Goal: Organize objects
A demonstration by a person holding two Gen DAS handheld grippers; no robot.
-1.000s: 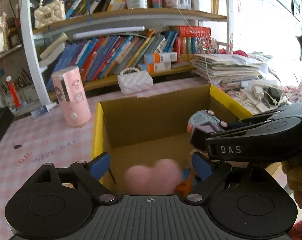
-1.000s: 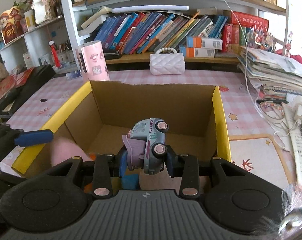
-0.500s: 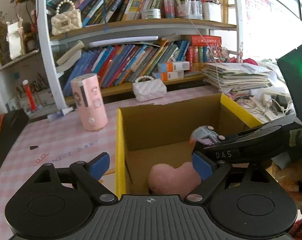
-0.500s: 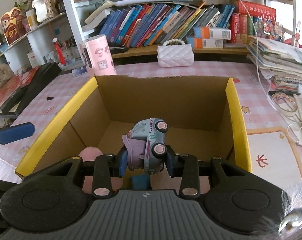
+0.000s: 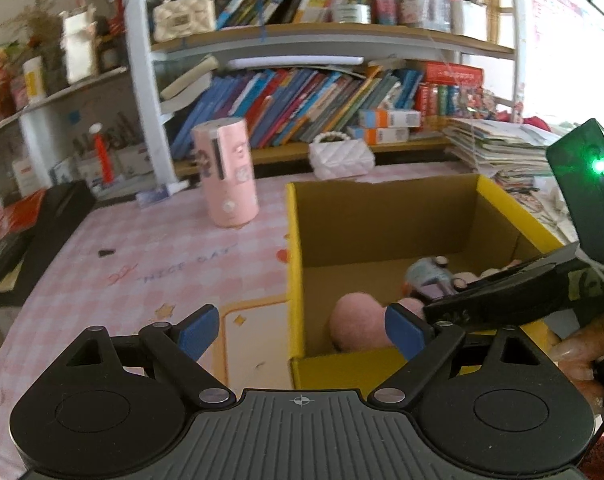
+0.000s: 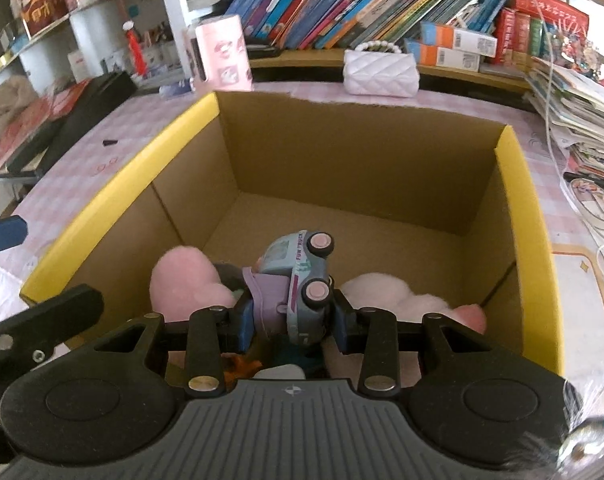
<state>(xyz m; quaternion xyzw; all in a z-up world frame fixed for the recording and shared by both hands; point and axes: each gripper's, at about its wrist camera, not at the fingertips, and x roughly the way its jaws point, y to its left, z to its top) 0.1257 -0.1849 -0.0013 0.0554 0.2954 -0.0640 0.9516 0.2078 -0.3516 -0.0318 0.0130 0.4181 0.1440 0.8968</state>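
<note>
Gripping the toy truck [image 6: 297, 284] on its side, the right tool [image 6: 289, 318] apparently points it box-inward.

The far half of the cardboard box [image 6: 342, 168] floor lay bare, with open room above its yellow rims. The near half was crowded by a pink plush [image 6: 185, 280] and a pale plush [image 6: 386, 292]. Left of the box the checked surface [image 5: 149, 264] stood free up to the pink cylinder [image 5: 229, 172] and white purse [image 5: 340, 156].

Wide-open left hand-held gripper [image 5: 299, 330] astride yellow-rimmed box [image 5: 295, 248] corner, perhaps a toy car [image 5: 430, 278] inside.
</note>
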